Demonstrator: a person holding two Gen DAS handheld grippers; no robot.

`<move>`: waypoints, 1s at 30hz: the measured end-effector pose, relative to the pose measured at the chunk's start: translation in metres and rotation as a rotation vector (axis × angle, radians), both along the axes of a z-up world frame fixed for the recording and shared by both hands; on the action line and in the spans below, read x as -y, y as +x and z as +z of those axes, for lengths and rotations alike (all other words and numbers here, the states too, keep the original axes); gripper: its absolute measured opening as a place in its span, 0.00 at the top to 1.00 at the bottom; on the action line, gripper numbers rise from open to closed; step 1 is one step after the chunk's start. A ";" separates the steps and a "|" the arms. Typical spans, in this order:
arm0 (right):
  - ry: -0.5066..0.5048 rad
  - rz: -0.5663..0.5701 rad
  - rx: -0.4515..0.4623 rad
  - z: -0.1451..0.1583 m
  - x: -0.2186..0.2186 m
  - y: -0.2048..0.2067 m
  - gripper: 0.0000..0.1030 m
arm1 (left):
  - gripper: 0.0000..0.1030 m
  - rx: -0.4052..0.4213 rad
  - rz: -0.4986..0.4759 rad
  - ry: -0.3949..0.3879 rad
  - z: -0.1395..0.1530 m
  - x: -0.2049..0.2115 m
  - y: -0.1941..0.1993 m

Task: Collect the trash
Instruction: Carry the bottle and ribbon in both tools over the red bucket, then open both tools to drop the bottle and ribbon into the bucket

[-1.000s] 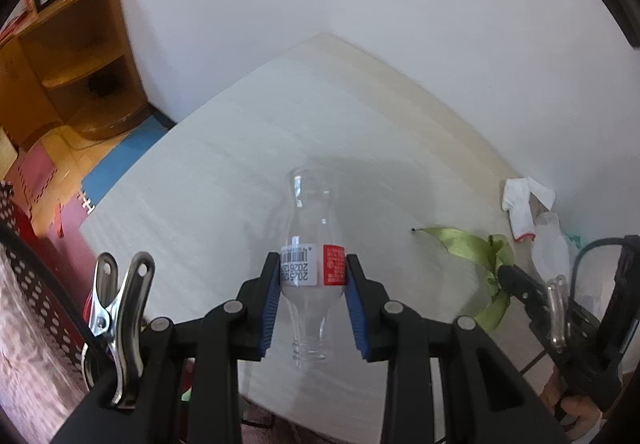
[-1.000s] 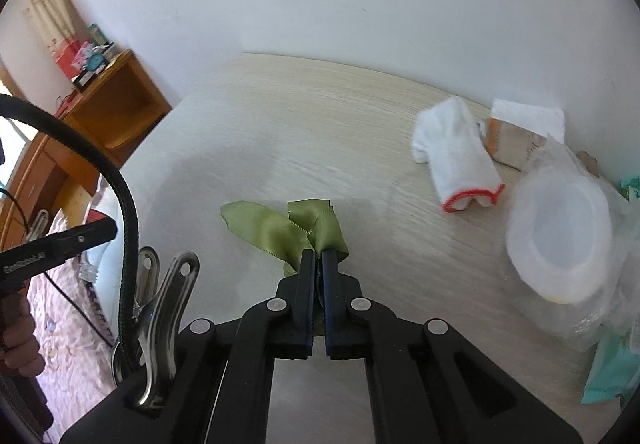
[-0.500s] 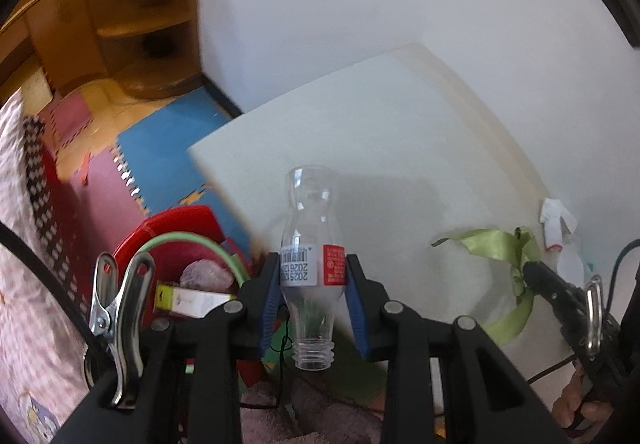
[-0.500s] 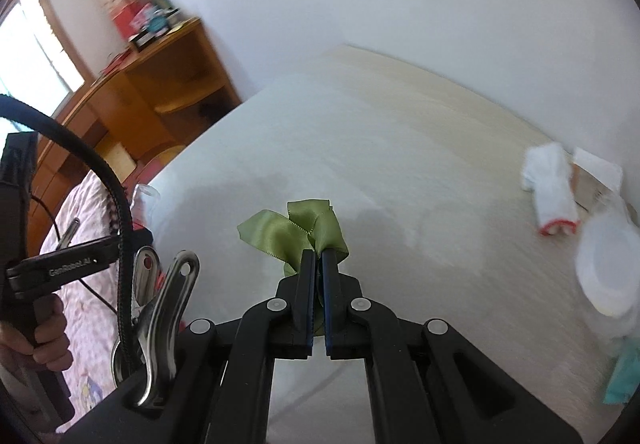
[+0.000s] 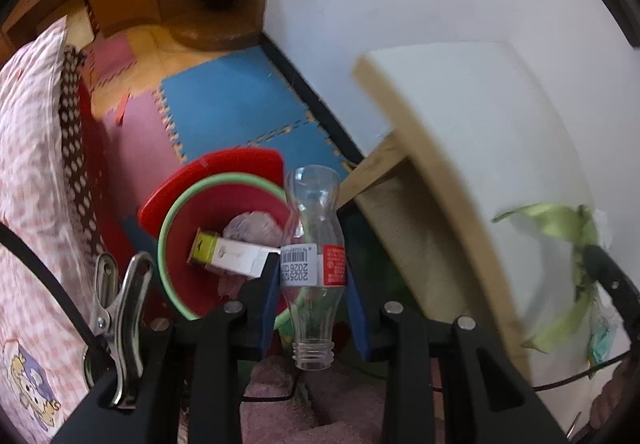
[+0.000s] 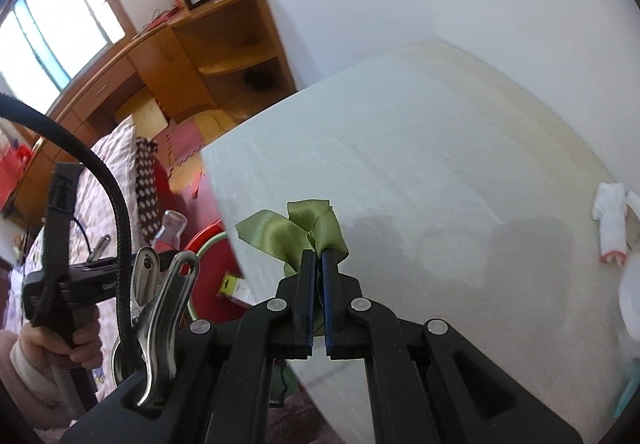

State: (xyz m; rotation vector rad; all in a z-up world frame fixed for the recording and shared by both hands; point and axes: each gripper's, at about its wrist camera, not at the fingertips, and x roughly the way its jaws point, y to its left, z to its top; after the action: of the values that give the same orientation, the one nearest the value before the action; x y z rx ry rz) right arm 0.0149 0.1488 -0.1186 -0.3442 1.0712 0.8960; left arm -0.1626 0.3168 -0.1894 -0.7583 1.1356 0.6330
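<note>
My left gripper is shut on a clear plastic bottle with a red and white label, mouth toward the camera. The bottle hangs past the table's edge, over the right rim of a red bin with a green ring, which holds a white carton and crumpled plastic. My right gripper is shut on a green ribbon, held above the white table near its left edge. The ribbon also shows at the right of the left wrist view. The bottle and bin appear at the left of the right wrist view.
A rolled white cloth with a red hem and a white lid lie at the table's far right. Blue and red foam mats cover the floor. A wooden shelf unit stands by the wall; a patterned bedspread lies left.
Both grippers swung left, off the tabletop's middle toward its edge. The bottle went from above the table to above the red bin. The ribbon was carried along; the cloth slid far right in view.
</note>
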 end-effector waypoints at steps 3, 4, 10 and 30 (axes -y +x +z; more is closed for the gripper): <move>-0.010 0.026 -0.006 -0.004 -0.013 -0.008 0.96 | 0.69 -0.025 0.022 -0.019 -0.017 -0.002 -0.012; -0.012 0.032 -0.009 -0.006 -0.018 -0.011 0.96 | 0.69 -0.030 0.026 -0.025 -0.022 -0.003 -0.016; -0.026 0.068 -0.023 -0.015 -0.037 -0.027 0.96 | 0.69 -0.066 0.035 -0.055 -0.052 -0.015 -0.037; -0.116 0.301 -0.042 -0.097 -0.134 -0.093 0.96 | 0.69 -0.143 0.108 -0.213 -0.197 -0.032 -0.071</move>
State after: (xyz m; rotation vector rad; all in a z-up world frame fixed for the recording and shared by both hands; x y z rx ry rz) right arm -0.0778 0.2828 -0.2160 -0.5967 1.1308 1.1147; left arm -0.2339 0.3484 -0.3861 -0.9737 1.3143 0.6719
